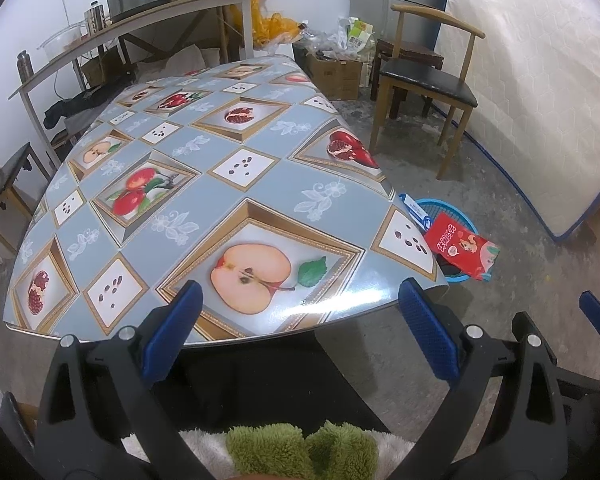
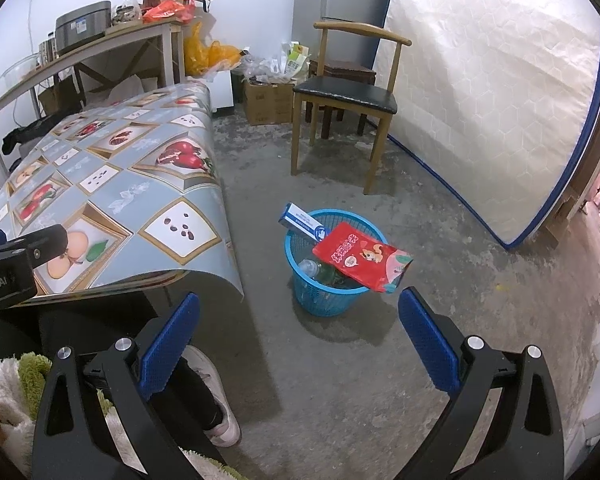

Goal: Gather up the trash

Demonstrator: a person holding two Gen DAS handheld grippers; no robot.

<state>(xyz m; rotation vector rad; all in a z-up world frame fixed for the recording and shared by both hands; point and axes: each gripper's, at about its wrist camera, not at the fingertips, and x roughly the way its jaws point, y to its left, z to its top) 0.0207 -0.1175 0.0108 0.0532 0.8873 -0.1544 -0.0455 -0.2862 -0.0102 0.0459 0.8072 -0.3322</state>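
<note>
1. Left hand-held gripper is seen spread wide and empty above the near edge of the counter, which is covered by a fruit-print cloth. A blue wastebasket is glimpsed past the counter's right corner.
2. From the right wrist, the right hand-held gripper is shown wide and empty over the floor. The wastebasket is filled: a red snack bag and a blue-white box are propped across its rim, and a plastic bottle lies inside.

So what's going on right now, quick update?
Both tongs, left and right, open, empty. Red packet and blue box in blue bin. Nothing blocking.
</note>
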